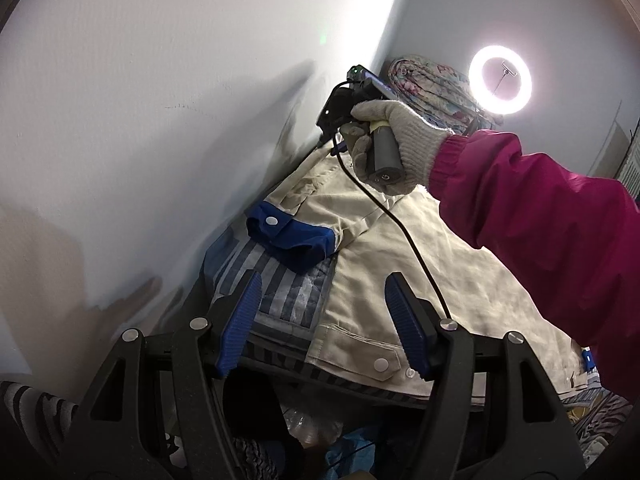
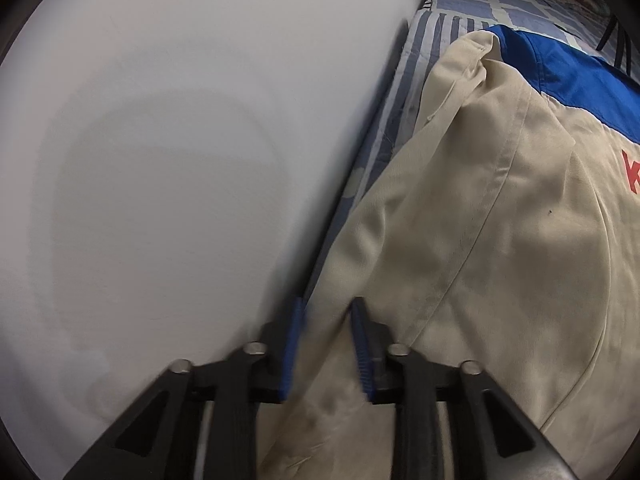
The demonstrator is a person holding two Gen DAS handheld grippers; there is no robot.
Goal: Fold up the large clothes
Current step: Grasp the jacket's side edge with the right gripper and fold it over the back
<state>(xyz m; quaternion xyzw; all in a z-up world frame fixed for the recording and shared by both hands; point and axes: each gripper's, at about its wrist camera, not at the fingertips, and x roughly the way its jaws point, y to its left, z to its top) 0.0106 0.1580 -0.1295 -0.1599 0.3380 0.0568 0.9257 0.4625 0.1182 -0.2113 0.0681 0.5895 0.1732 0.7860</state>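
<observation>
The jacket (image 1: 420,248) is a pale cream colour, with a bright blue cuff (image 1: 288,236) that has a small silver snap on it. In the right wrist view it has a blue band across the far part and some red letters (only partly seen). The bed cover (image 1: 276,288) under it has blue and white stripes. The glove (image 1: 396,140) is grey and the sleeve (image 1: 540,208) is dark pink. The wall (image 1: 160,100) on the left is white. The gripper pads (image 1: 240,320) are blue on black arms.
</observation>
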